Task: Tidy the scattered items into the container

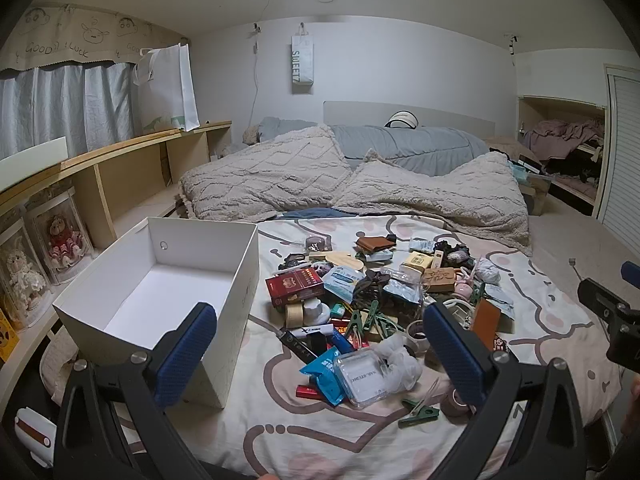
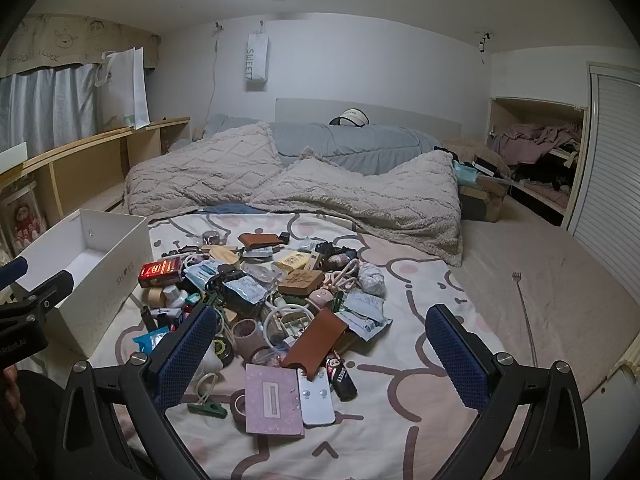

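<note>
White cardboard box (image 1: 168,280) is positioned left of the scattered items (image 1: 380,304) on the bed sheet (image 1: 304,432). Left gripper (image 1: 320,356) and right gripper (image 2: 320,356) are held fully spread, nothing grasped.

"SWEET" runs down the white bag (image 2: 257,62) hanging on the back wall, upper middle of the frame. "GOOD LUCK" is drawn on the valance (image 1: 60,46) over the curtain, upper left. The white box (image 2: 124,276) at left reads "SH" and "ES", with an unclear mark between. The clear case (image 1: 366,376) at lower middle has a label too small to read surely.
</note>
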